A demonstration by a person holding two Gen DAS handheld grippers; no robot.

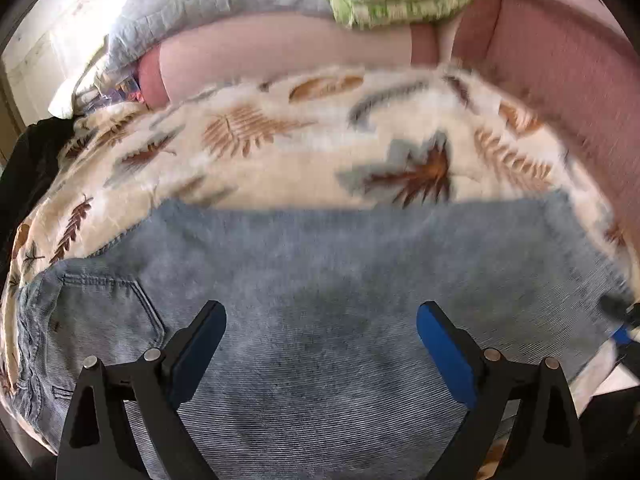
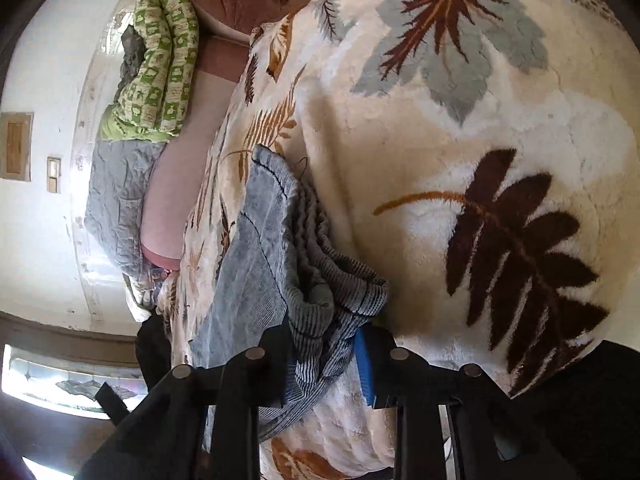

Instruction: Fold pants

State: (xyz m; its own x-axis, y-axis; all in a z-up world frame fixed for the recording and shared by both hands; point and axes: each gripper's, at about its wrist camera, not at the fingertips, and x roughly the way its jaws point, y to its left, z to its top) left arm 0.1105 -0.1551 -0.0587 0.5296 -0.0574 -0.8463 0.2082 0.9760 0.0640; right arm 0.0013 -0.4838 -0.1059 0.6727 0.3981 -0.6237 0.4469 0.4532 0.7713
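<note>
The left gripper (image 1: 321,320) tilts steeply down over the pants (image 1: 320,280), its jaws spread wide with nothing between them; the denim lies flat beneath and ahead of them on the leaf-patterned blanket (image 1: 280,152). The right gripper (image 2: 324,344) angles down more shallowly, rolled on its side, its jaws clamped on a bunched edge of the pants, which stretch away ahead and to the left of the jaws. A green quilt (image 2: 160,64) lies well beyond.

Pants (image 1: 340,280) lower edge cut off by frame; far pink sofa (image 1: 560,60) blurred; right tool (image 2: 324,344) tips buried in denim.
</note>
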